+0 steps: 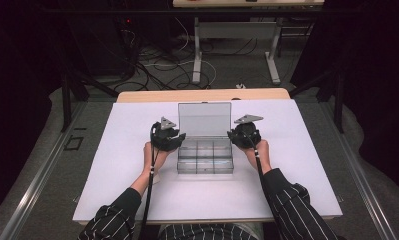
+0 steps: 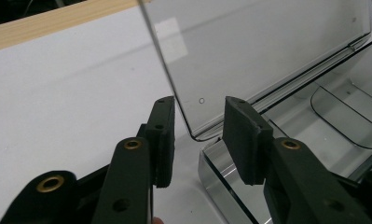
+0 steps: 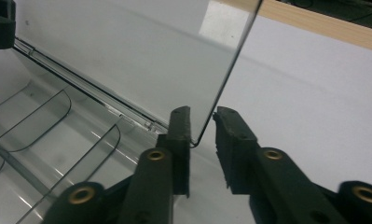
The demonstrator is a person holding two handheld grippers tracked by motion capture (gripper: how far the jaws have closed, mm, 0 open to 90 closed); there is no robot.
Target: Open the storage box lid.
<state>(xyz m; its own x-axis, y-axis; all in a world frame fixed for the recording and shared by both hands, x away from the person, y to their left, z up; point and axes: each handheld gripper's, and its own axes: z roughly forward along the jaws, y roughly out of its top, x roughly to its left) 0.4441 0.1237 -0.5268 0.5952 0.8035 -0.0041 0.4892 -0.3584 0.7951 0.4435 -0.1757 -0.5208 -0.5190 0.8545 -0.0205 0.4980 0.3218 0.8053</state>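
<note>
Clear plastic organiser box (image 1: 205,159) sits mid-surface on a matte white sheet (image 1: 117,150), its lid (image 1: 205,119) standing upright at the far edge. Box is rectangular with rounded corners; thin transparent dividers with curved top edges split the tray into compartments (image 3: 58,135). Lid is a flat, glossy pane, faintly smudged, hinged along the tray's back wall.

Left gripper (image 1: 173,140) is at the box's left end. In the left gripper view its fingers (image 2: 162,140) are spread with a visible gap; the lid's lower corner (image 2: 193,133) lies between the flat black pads, neither pad pressing on it.

Right gripper (image 1: 238,136) is at the right end. Its fingers (image 3: 181,144) are parted too; the lid's side edge (image 3: 228,79) runs down between them, the rounded corner just beside the left pad, clear of the other.

A pale wood strip (image 1: 202,95) borders the sheet's far side. Striped sleeves (image 1: 292,205) enter from below.
</note>
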